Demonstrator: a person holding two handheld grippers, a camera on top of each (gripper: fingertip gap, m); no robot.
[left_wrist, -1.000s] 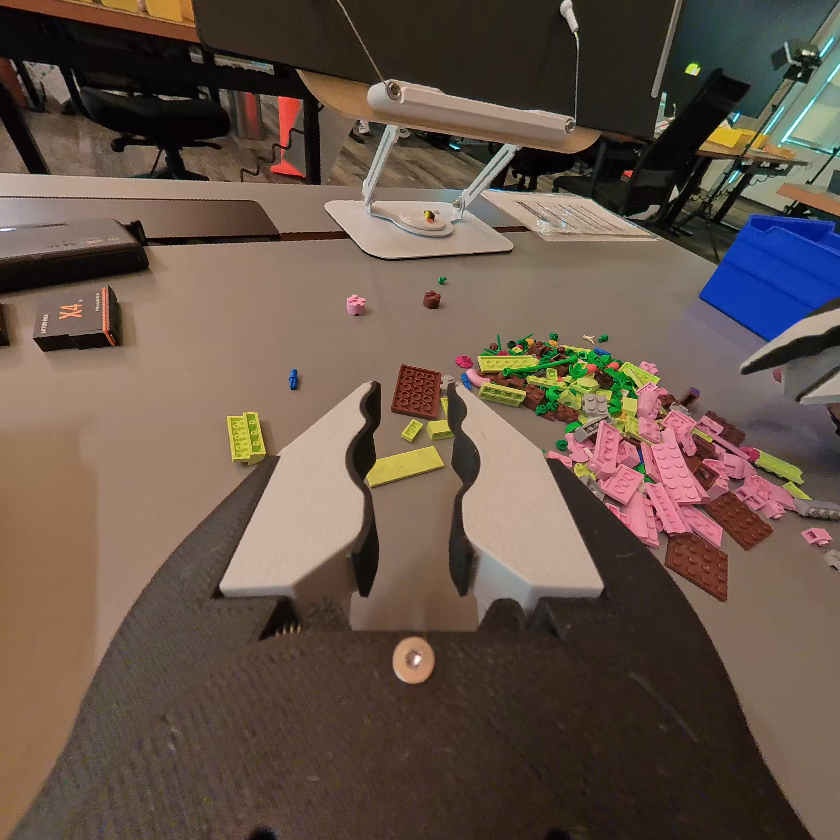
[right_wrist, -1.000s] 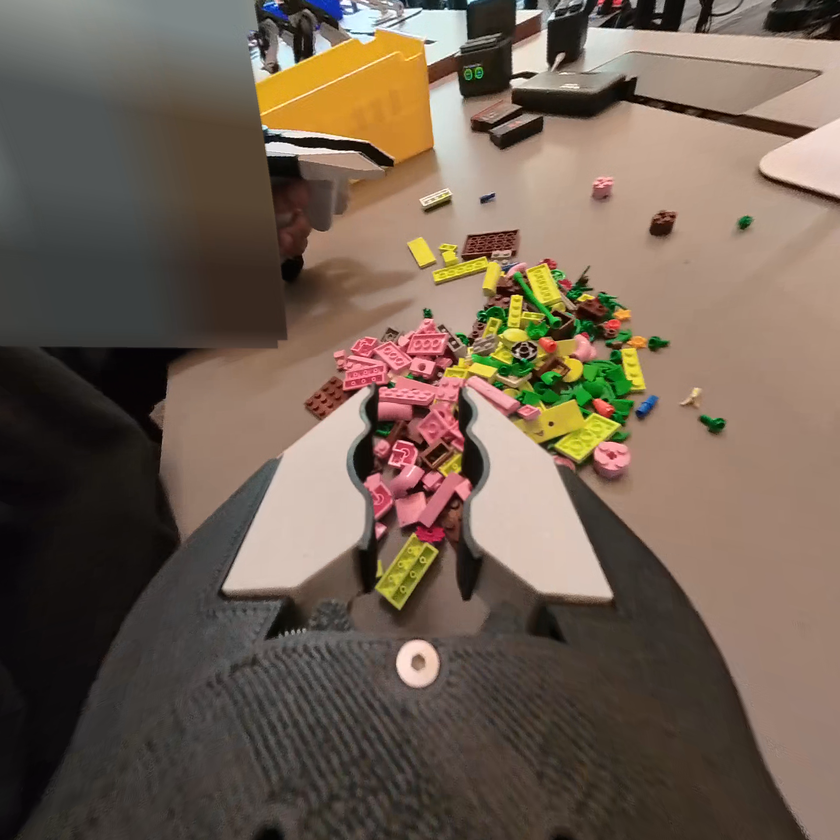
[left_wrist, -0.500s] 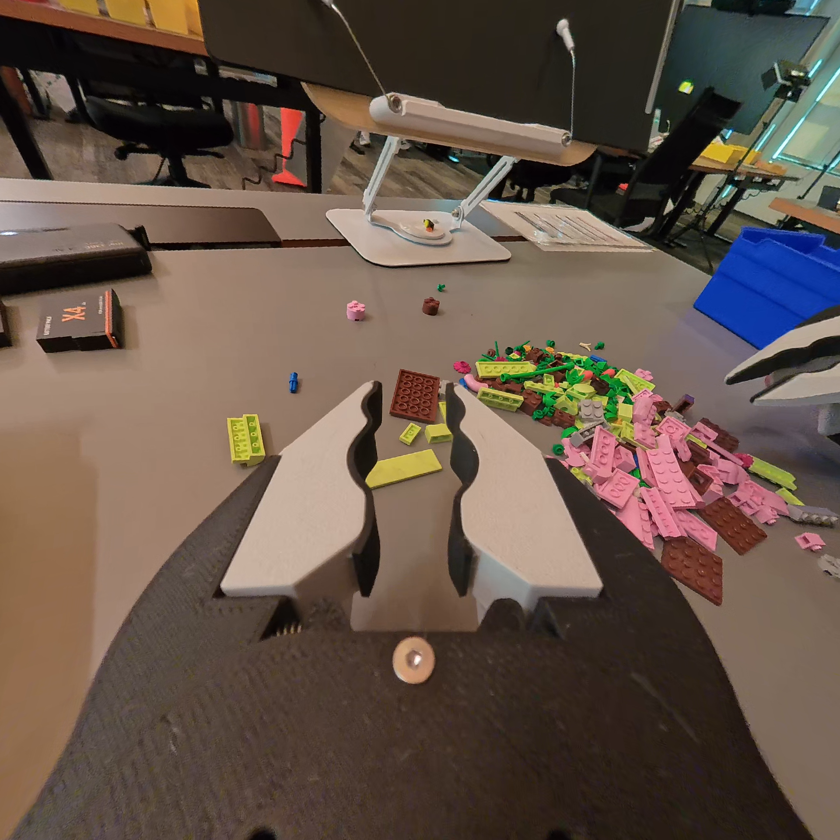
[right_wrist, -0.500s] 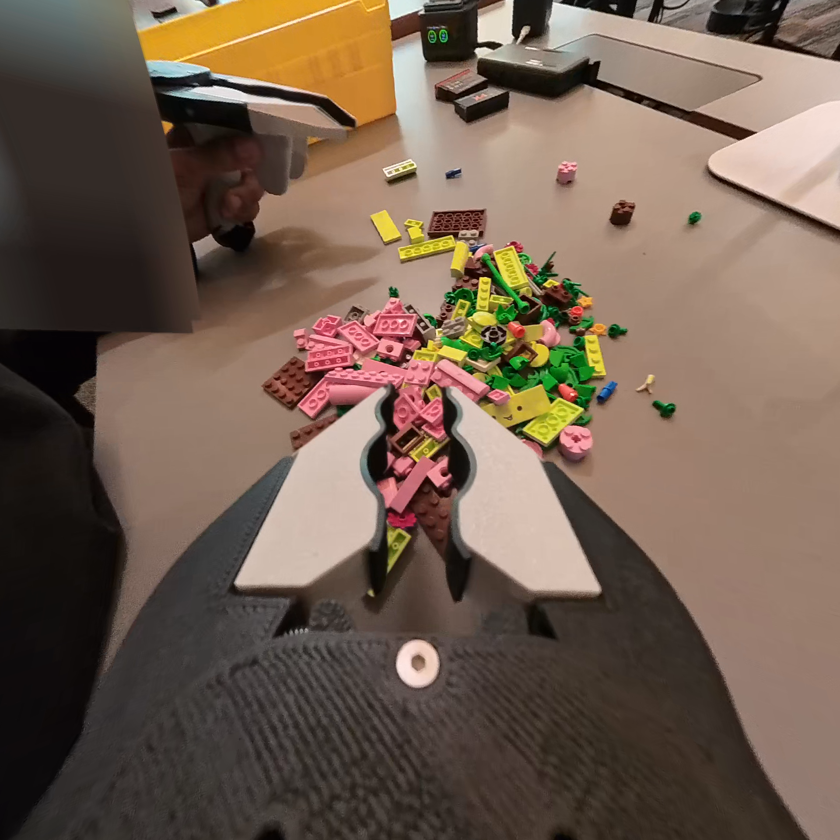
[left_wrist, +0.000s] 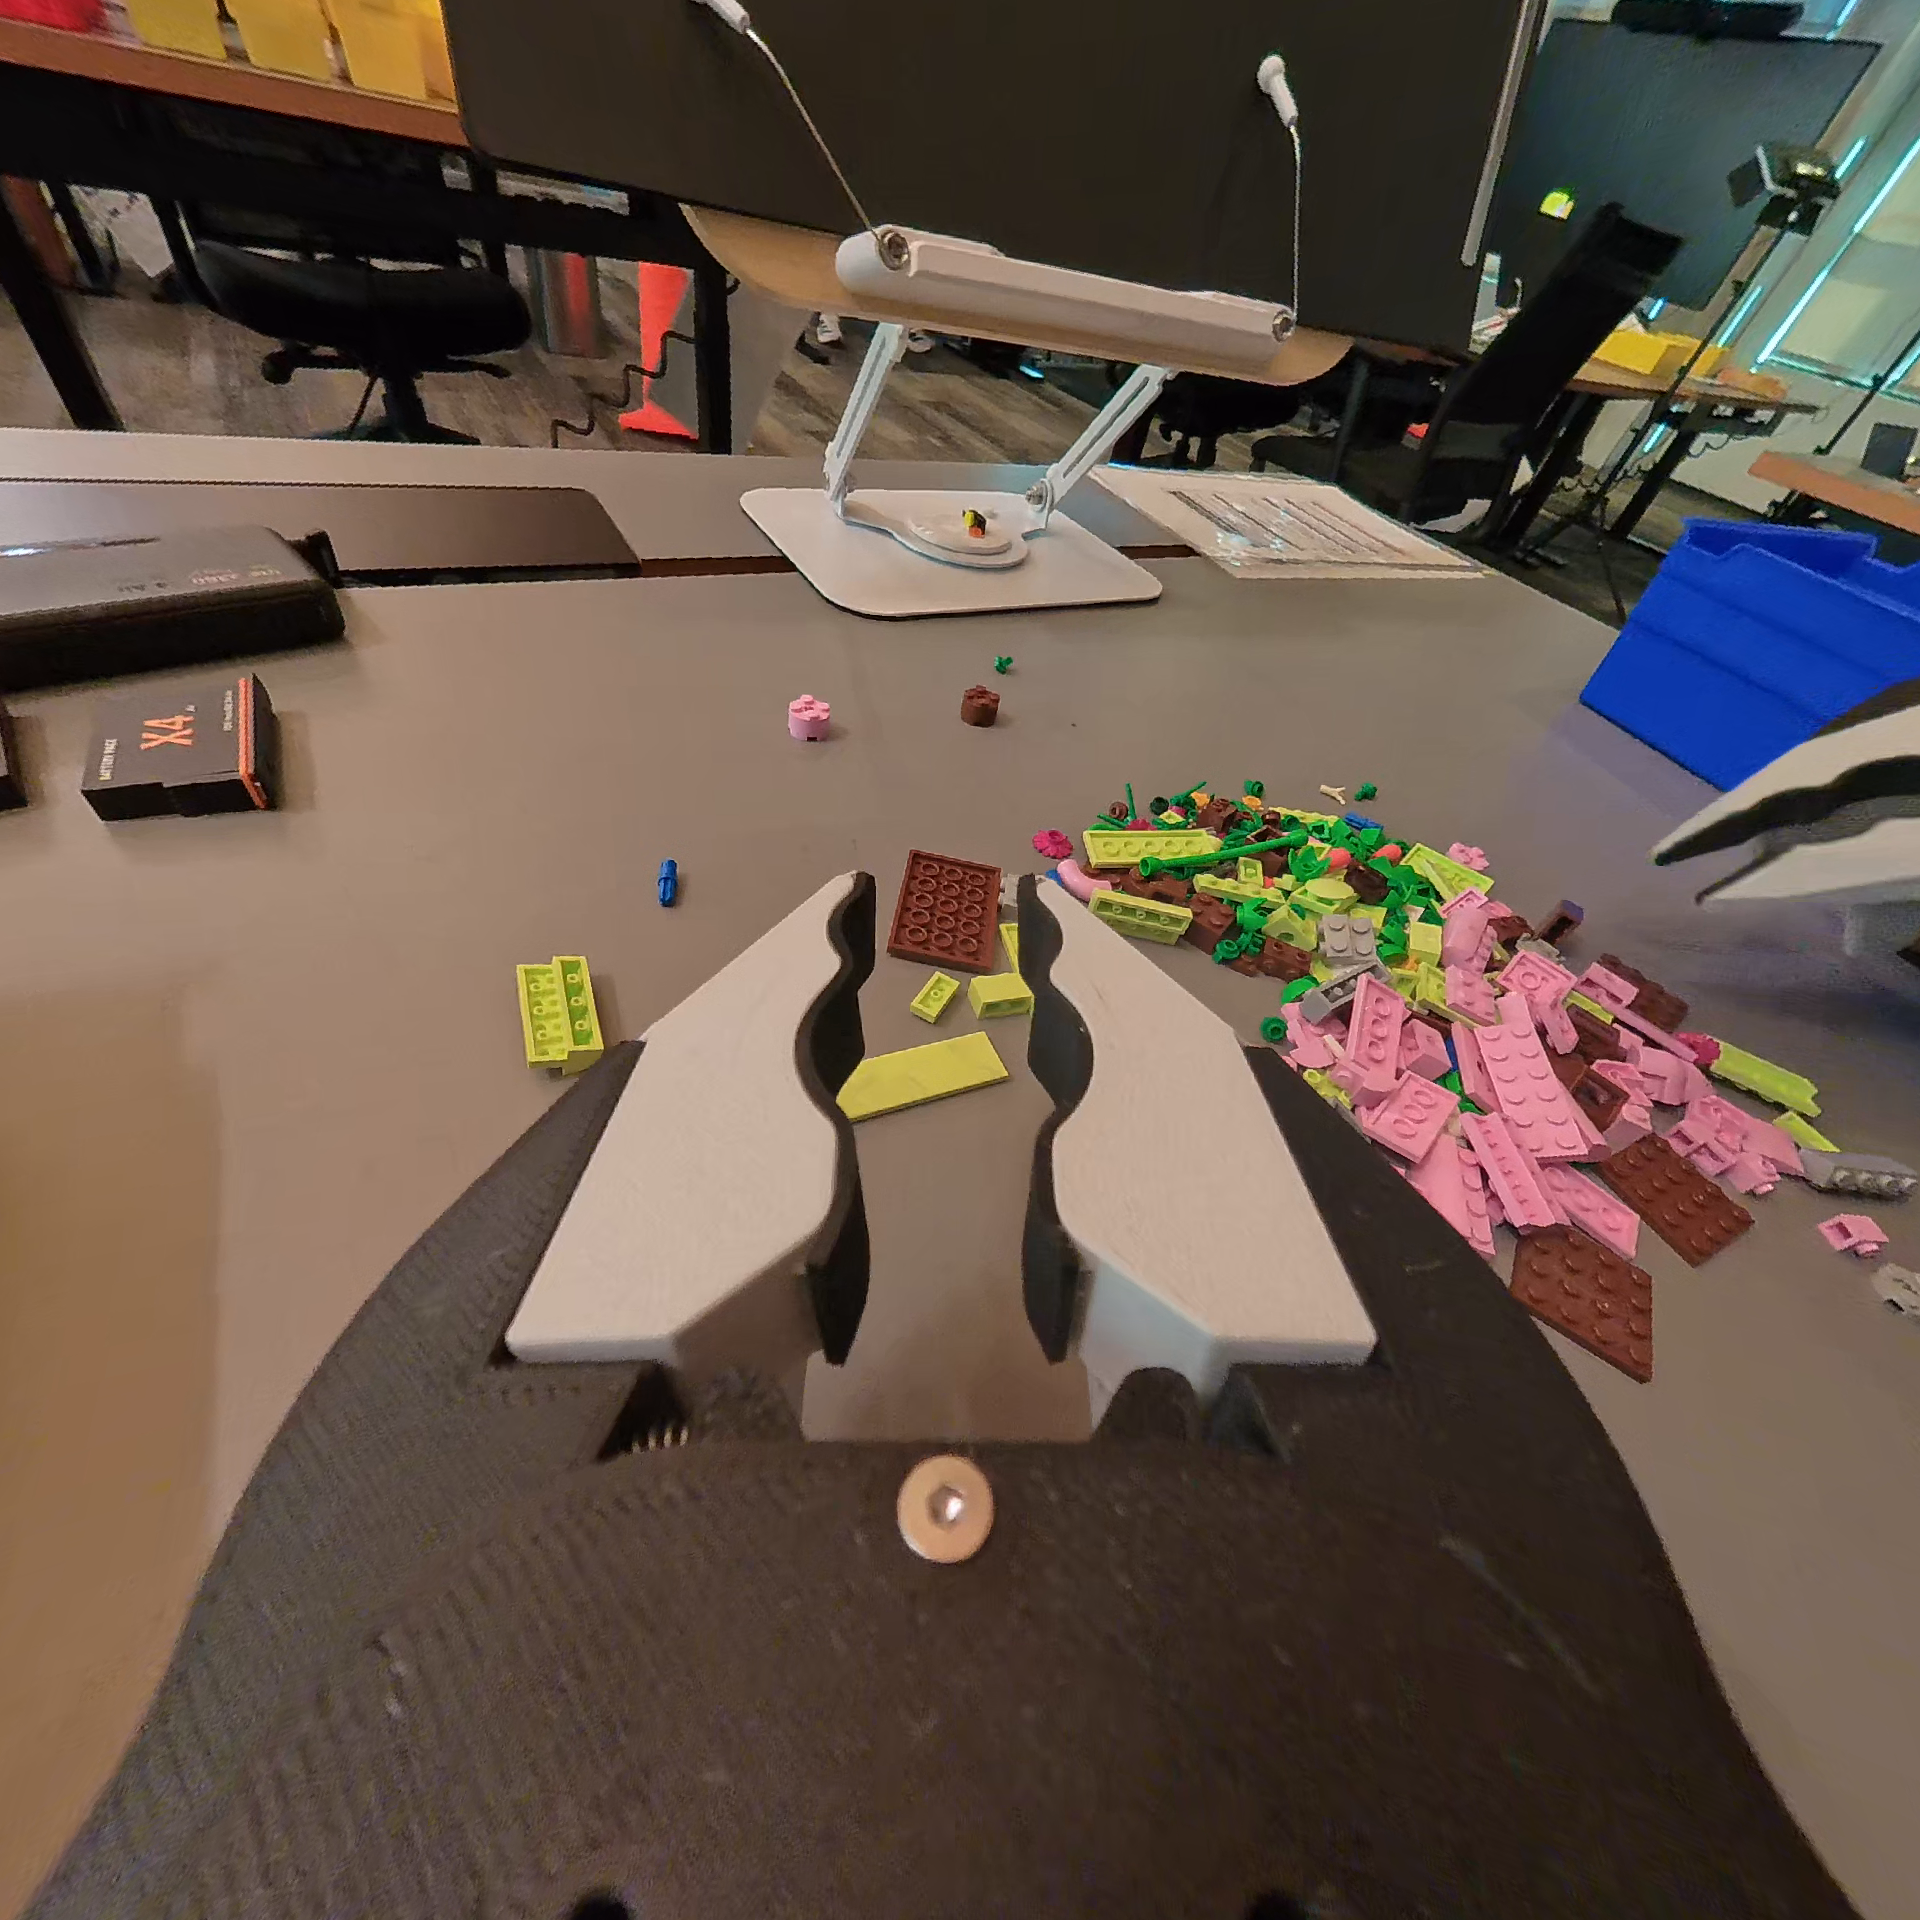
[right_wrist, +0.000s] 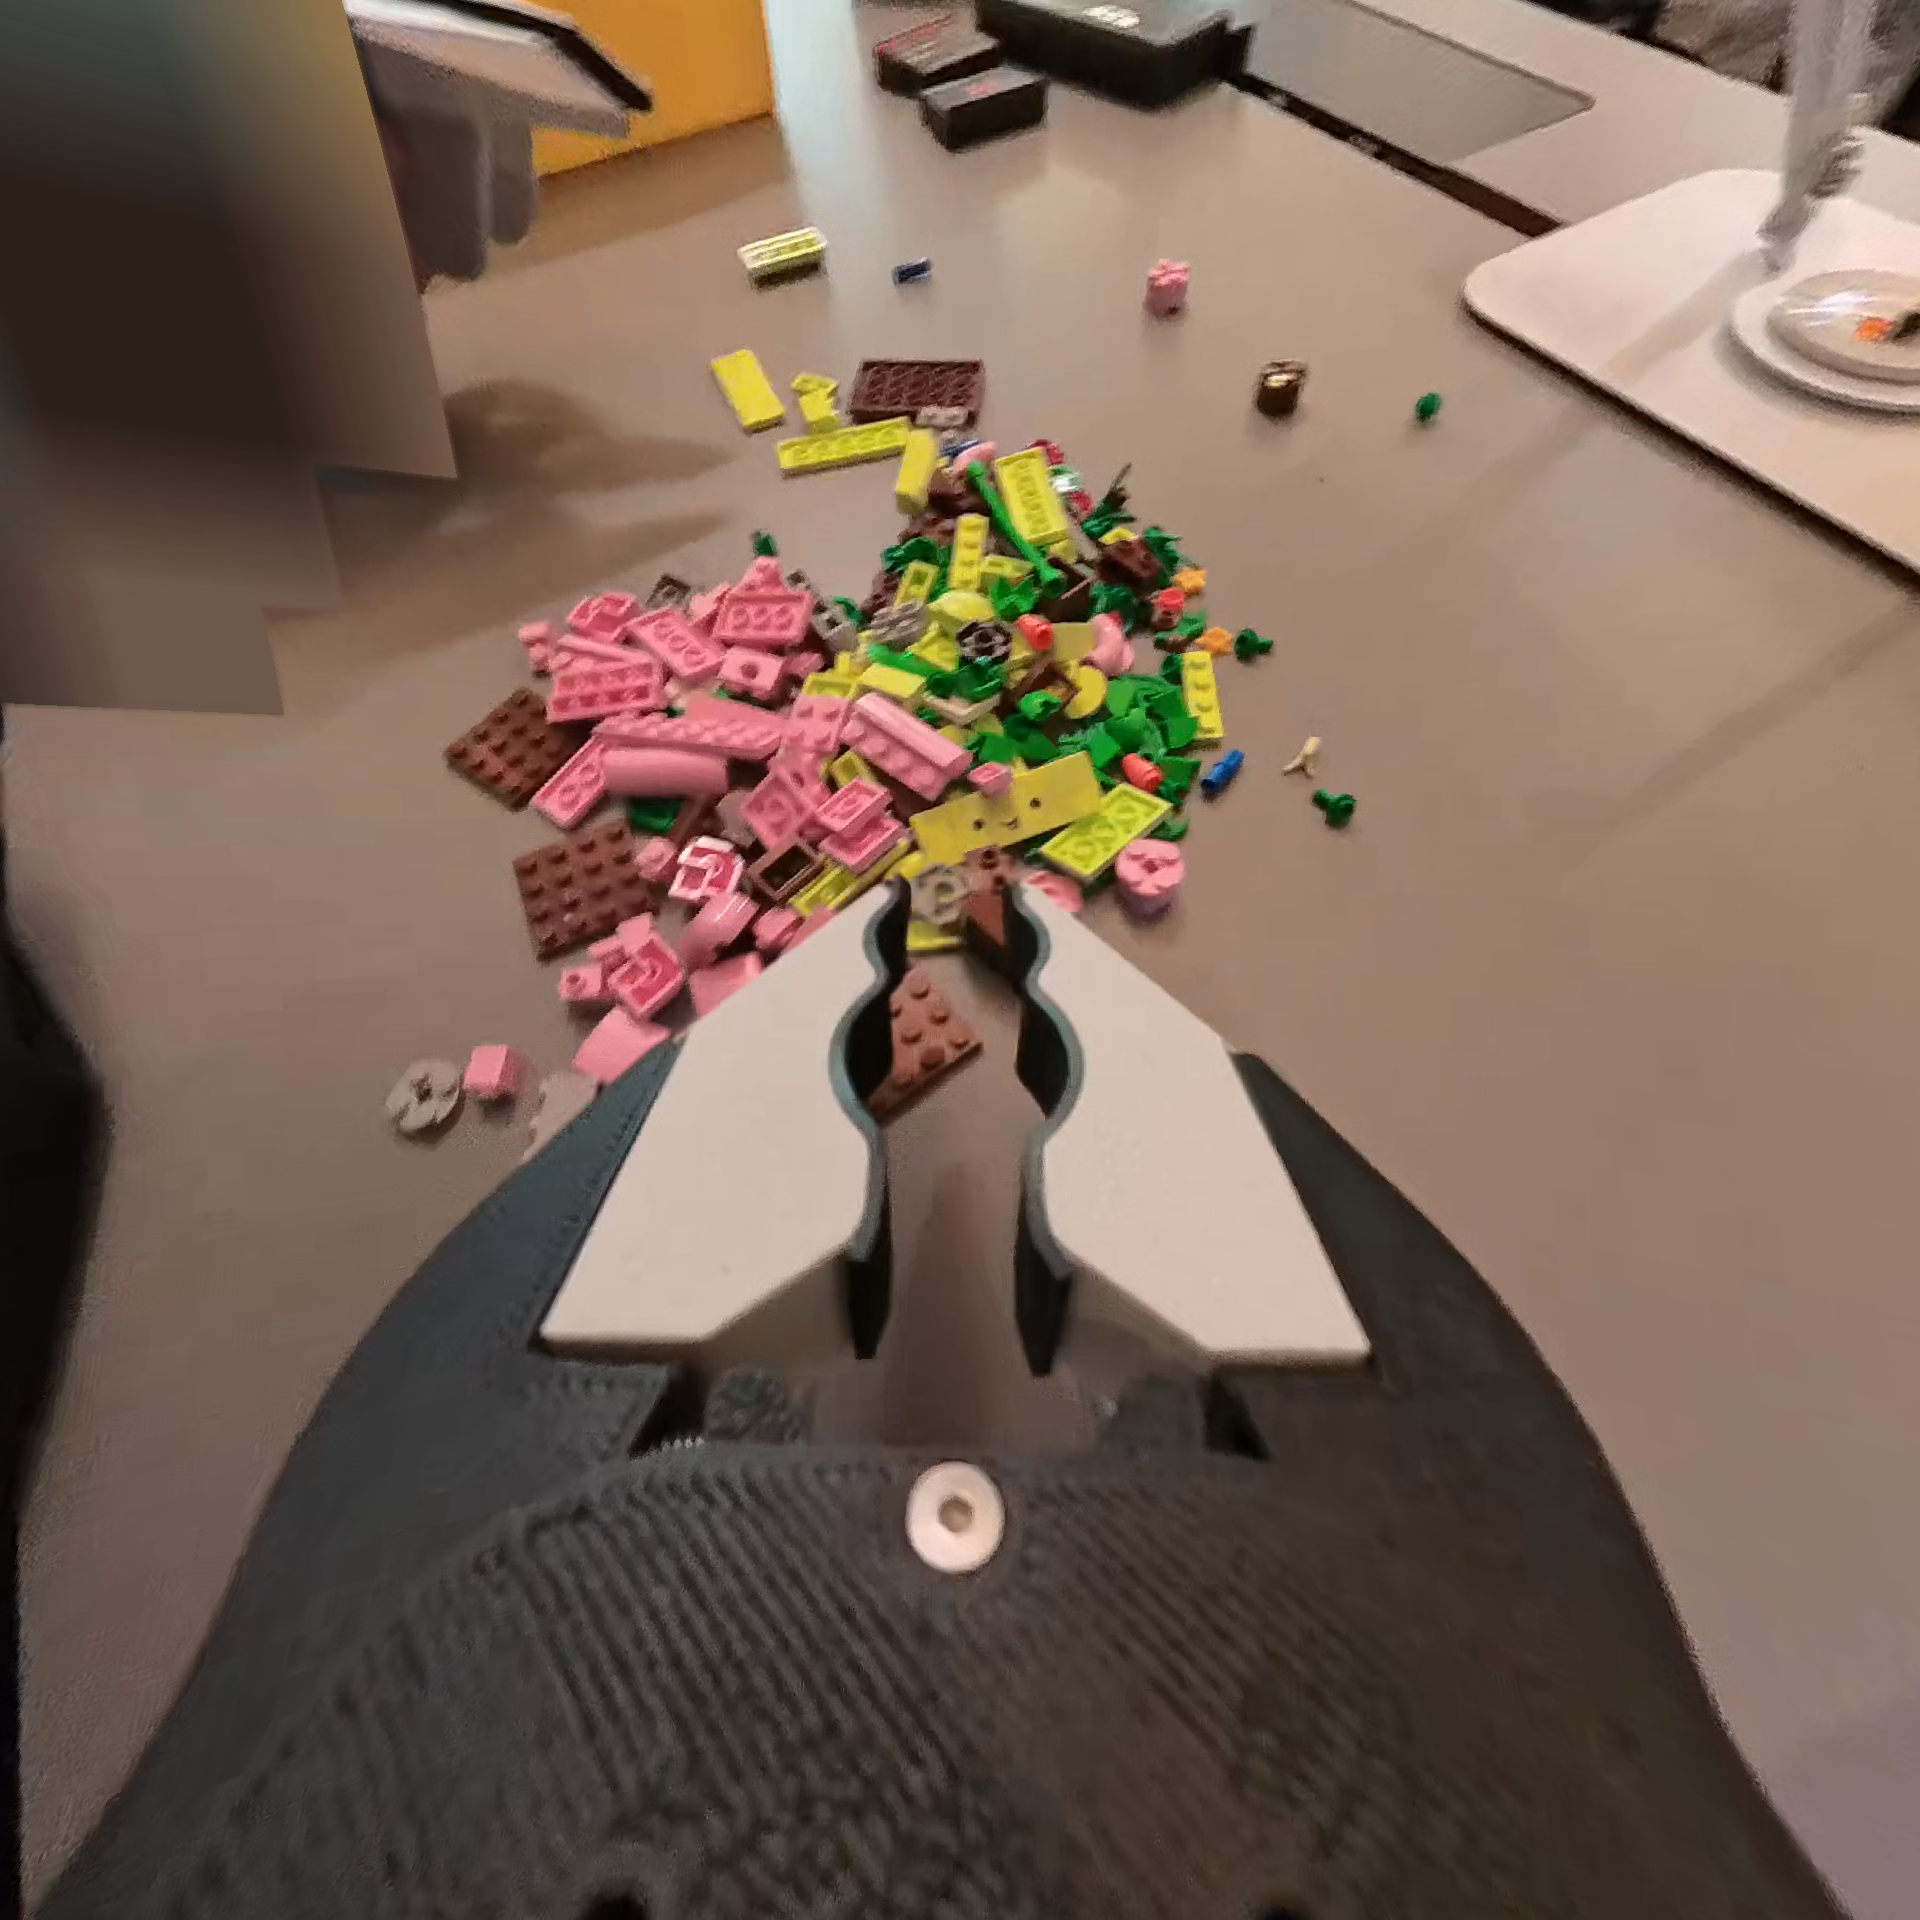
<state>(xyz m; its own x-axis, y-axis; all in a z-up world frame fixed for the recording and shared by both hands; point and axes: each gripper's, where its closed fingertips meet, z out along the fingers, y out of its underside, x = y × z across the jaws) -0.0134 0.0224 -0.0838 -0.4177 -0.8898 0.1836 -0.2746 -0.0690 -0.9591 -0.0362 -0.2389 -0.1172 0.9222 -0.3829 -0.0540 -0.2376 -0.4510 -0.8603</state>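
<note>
My left gripper (left_wrist: 943, 894) hangs above the grey table (left_wrist: 416, 935) with jaws parted and nothing between them; a flat lime tile (left_wrist: 923, 1074) and a brown studded plate (left_wrist: 948, 910) lie beneath the gap, and a lime brick (left_wrist: 559, 1012) sits just left. My right gripper (right_wrist: 954, 914) has its jaws closed on a brown wedge plate (right_wrist: 920, 1039), tilted, at the near edge of the brick pile (right_wrist: 914, 707). Around it: a loose pink round brick (right_wrist: 1148, 876) just right, a white stand base (right_wrist: 1704, 343) well apart.
</note>
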